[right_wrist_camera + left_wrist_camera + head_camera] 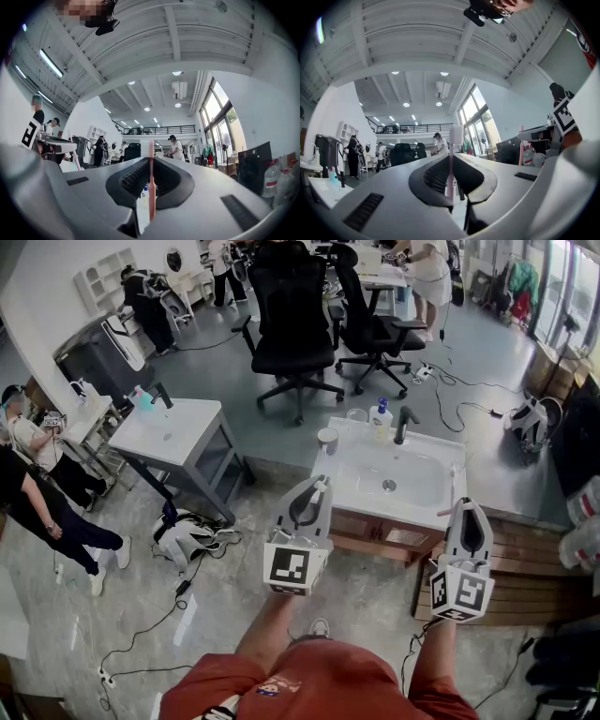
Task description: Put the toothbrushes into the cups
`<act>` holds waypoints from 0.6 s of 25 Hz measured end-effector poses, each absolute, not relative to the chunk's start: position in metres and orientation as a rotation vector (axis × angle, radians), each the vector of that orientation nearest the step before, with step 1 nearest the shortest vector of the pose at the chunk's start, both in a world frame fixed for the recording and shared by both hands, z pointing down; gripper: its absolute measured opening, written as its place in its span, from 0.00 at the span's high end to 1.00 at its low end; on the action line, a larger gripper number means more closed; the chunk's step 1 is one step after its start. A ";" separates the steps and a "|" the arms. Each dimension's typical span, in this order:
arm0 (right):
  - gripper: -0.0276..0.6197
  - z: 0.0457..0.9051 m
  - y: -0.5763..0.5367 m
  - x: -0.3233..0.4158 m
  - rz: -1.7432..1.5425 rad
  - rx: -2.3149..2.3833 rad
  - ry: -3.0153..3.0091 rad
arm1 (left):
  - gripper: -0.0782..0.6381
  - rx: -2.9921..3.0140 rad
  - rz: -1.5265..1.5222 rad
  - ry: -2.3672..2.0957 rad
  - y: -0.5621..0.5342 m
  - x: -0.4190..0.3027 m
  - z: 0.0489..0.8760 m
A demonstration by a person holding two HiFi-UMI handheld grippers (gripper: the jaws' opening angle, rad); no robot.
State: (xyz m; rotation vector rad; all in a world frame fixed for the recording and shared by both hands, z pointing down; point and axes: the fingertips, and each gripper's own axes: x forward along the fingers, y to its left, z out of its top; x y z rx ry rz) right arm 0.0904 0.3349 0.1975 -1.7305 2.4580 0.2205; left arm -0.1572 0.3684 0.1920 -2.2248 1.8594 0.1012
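My left gripper (317, 486) hovers over the near left edge of the white sink (424, 486), shut on a pale toothbrush (451, 161) with a white head that stands upright between its jaws. My right gripper (466, 509) hangs at the sink's near right corner, shut on a pink toothbrush (151, 180), also upright. A grey cup (327, 439) stands on the sink's back left corner. A clear cup (357, 415) stands further back beside a soap bottle (381, 418). Both grippers are well short of the cups. Each gripper view shows the other gripper off to the side.
A black faucet (403, 425) rises at the back of the sink. A second white washstand (173, 430) stands to the left, with people (37, 493) beyond it. Cables (178, 592) trail over the floor. Office chairs (291, 324) are behind, and a wooden pallet (525, 568) is to the right.
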 end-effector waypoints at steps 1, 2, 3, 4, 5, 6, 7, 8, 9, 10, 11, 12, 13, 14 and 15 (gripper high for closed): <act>0.91 0.196 0.334 0.088 0.223 -1.731 2.455 | 0.84 -2.224 0.099 1.853 0.367 -0.160 0.189; 0.91 0.195 0.332 0.085 0.227 -1.733 2.453 | 0.84 -2.223 0.097 1.846 0.365 -0.163 0.187; 0.91 0.193 0.331 0.083 0.231 -1.736 2.449 | 0.84 -2.222 0.096 1.839 0.363 -0.165 0.185; 0.91 0.193 0.330 0.082 0.237 -1.740 2.444 | 0.84 -2.223 0.096 1.831 0.360 -0.166 0.184; 0.91 0.192 0.328 0.081 0.243 -1.746 2.440 | 0.84 -2.223 0.096 1.824 0.357 -0.167 0.183; 0.91 0.192 0.327 0.081 0.250 -1.750 2.437 | 0.84 -2.222 0.097 1.817 0.355 -0.167 0.182; 0.91 0.192 0.326 0.080 0.255 -1.754 2.436 | 0.84 -2.222 0.101 1.813 0.354 -0.168 0.182; 0.91 0.191 0.325 0.079 0.260 -1.758 2.435 | 0.84 -2.221 0.108 1.808 0.353 -0.169 0.181; 0.91 0.191 0.325 0.077 0.264 -1.762 2.433 | 0.84 -2.222 0.112 1.803 0.353 -0.170 0.180; 0.91 0.190 0.325 0.075 0.268 -1.767 2.430 | 0.84 -2.222 0.113 1.799 0.353 -0.172 0.179; 0.91 0.190 0.326 0.074 0.270 -1.772 2.427 | 0.84 -2.223 0.115 1.795 0.353 -0.174 0.178; 0.91 0.189 0.326 0.071 0.272 -1.776 2.425 | 0.84 -2.225 0.113 1.794 0.352 -0.177 0.178; 0.91 0.188 0.326 0.069 0.274 -1.777 2.424 | 0.84 -2.227 0.105 1.797 0.352 -0.180 0.179; 0.91 0.188 0.326 0.066 0.275 -1.777 2.424 | 0.84 -2.229 0.101 1.800 0.351 -0.183 0.180; 0.91 0.188 0.326 0.063 0.275 -1.778 2.425 | 0.84 -2.231 0.105 1.799 0.351 -0.185 0.180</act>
